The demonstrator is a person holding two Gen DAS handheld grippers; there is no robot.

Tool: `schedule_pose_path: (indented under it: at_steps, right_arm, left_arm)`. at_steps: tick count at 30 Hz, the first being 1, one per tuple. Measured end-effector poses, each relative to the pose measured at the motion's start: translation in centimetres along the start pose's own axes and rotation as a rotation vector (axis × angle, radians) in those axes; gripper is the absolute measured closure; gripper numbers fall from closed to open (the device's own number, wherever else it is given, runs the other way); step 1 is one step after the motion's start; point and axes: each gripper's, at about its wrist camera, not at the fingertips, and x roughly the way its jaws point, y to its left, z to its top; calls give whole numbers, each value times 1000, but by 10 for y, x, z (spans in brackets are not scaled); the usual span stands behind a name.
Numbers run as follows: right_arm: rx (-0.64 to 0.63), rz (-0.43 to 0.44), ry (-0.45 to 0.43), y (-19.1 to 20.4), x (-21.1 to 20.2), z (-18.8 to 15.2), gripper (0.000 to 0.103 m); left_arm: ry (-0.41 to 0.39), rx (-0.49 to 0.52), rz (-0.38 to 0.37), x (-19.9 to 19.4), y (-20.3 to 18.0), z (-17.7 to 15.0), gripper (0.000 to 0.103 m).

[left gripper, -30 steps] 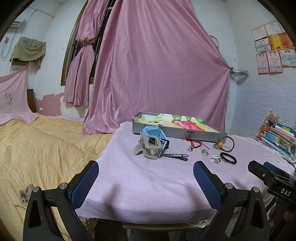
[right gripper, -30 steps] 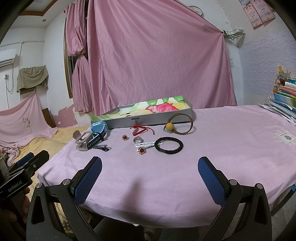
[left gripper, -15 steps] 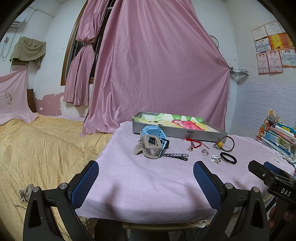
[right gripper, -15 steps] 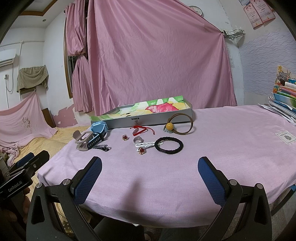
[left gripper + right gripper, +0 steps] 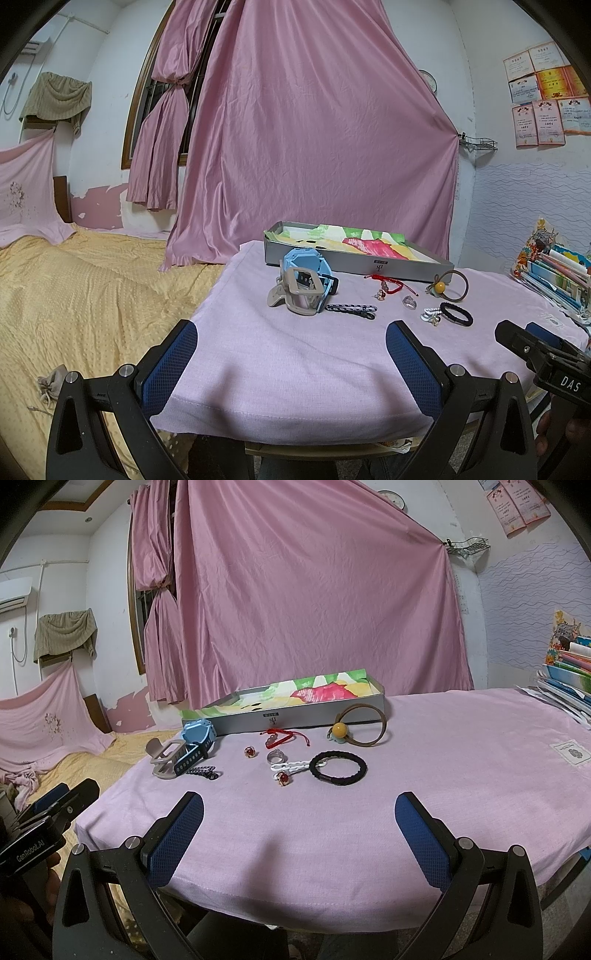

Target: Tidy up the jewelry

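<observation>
Here we hold both grippers back at the near edge of the pink-clothed counter (image 5: 461,746), the left gripper (image 5: 291,354) and the right gripper (image 5: 299,823) each with jaws wide apart and empty.

Everything to be sorted lies ahead of the jaws, well beyond their tips, in front of the shallow grey cardboard box with a bright printed lining (image 5: 295,710). Ahead of the right jaws and slightly toward the right one lies the black braided elastic hair band (image 5: 338,769), touching a small white clip (image 5: 291,766). Just nearer sits a red-stoned ring (image 5: 282,778), and beyond it a clear ring (image 5: 275,755). Ahead of the left jaws stand the light blue and beige plastic watches (image 5: 304,286), leaning together, with a dark braided cord (image 5: 351,309) lying beside them.

We judge all of it light. The band is soft and will squash, so we would pinch across its braid at one side. The rings are hard, small and likely to skid on cloth; those want a low, centred pinch.
</observation>
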Motion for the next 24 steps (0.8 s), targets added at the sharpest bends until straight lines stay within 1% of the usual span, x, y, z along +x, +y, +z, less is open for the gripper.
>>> schedule_pose_path:
  at_steps: [8, 14, 19, 24]
  right_arm:
    - [0, -2, 1, 0, 0, 0, 1]
    - [-9, -15, 1, -3, 3, 5, 1]
    - [-25, -4, 23, -8, 16, 16, 1]
    - [-45, 21, 56, -6, 31, 24, 1]
  left_arm:
    - [0, -2, 0, 0, 0, 0, 0]
    - [11, -22, 19, 6, 0, -1, 0]
    - [41, -39, 7, 29, 9, 7, 0]
    - [86, -62, -29, 50, 11, 17, 0]
